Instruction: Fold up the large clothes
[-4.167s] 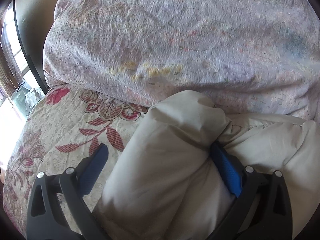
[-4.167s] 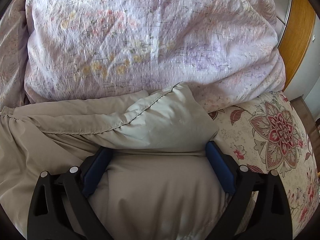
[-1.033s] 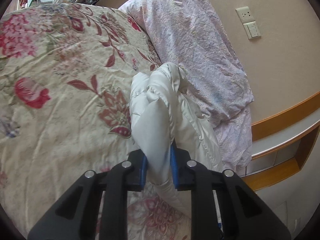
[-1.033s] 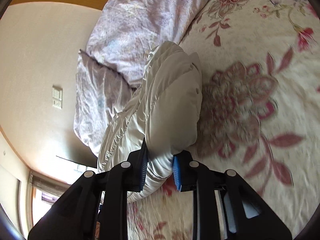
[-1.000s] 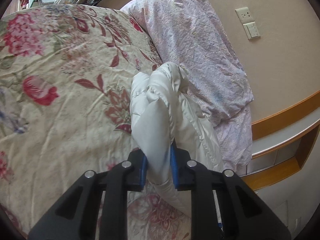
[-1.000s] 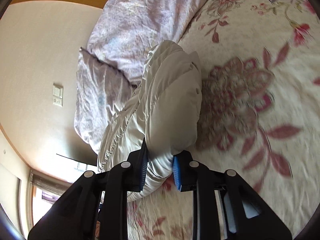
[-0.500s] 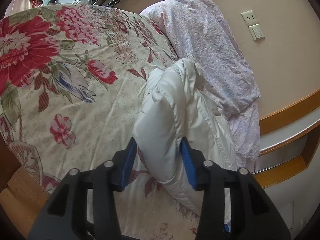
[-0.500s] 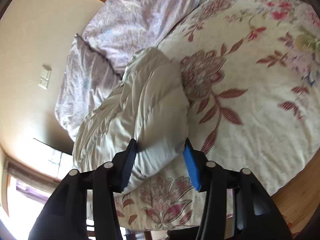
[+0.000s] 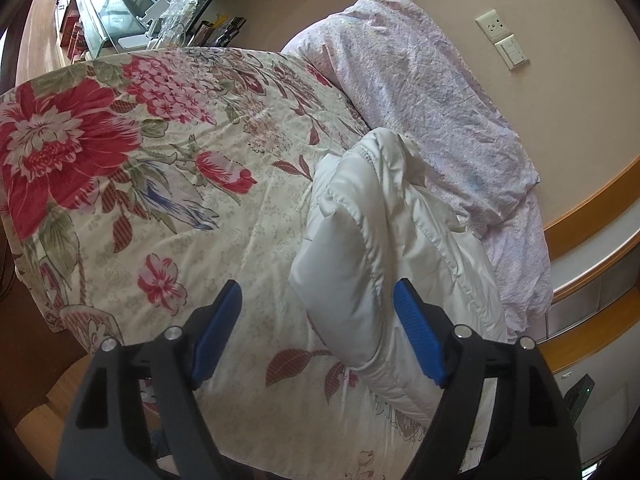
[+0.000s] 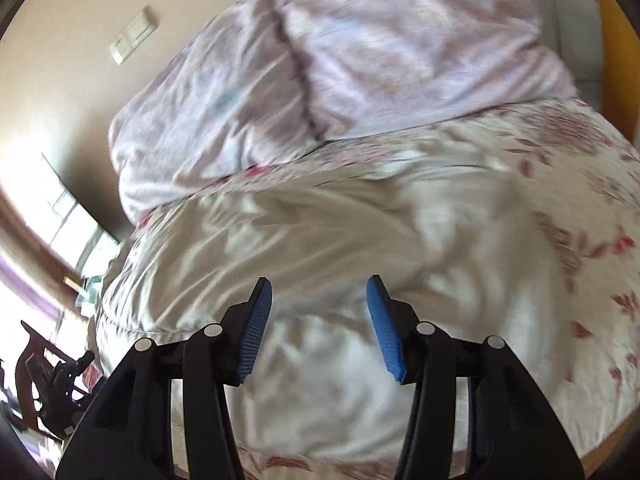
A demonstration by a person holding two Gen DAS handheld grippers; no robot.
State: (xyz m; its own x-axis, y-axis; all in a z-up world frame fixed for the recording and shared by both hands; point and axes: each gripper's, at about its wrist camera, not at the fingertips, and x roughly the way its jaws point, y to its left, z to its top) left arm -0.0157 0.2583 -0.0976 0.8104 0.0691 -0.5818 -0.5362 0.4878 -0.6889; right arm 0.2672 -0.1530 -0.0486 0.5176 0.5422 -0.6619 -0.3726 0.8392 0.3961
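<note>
A puffy white padded garment [image 9: 384, 248] lies bunched on the floral bedspread [image 9: 160, 184], its end between my left gripper's blue pads. My left gripper [image 9: 318, 300] is open; the right pad touches the garment and the left pad stands clear of it. In the right wrist view, which is motion-blurred, the same garment [image 10: 320, 248] lies spread across the bed. My right gripper [image 10: 320, 292] is open just above it and holds nothing.
A pale lilac duvet [image 9: 432, 112] is heaped against the wall behind the garment; it also shows in the right wrist view [image 10: 340, 60]. A wooden ledge [image 9: 588, 256] runs at the right. A cluttered glass cabinet [image 9: 132, 12] stands beyond the bed. The bed's edge [image 9: 92, 344] is near.
Both grippers have opened and let go of the garment, which has dropped onto the bed. Both have pulled back, and the right one has swung round over the garment.
</note>
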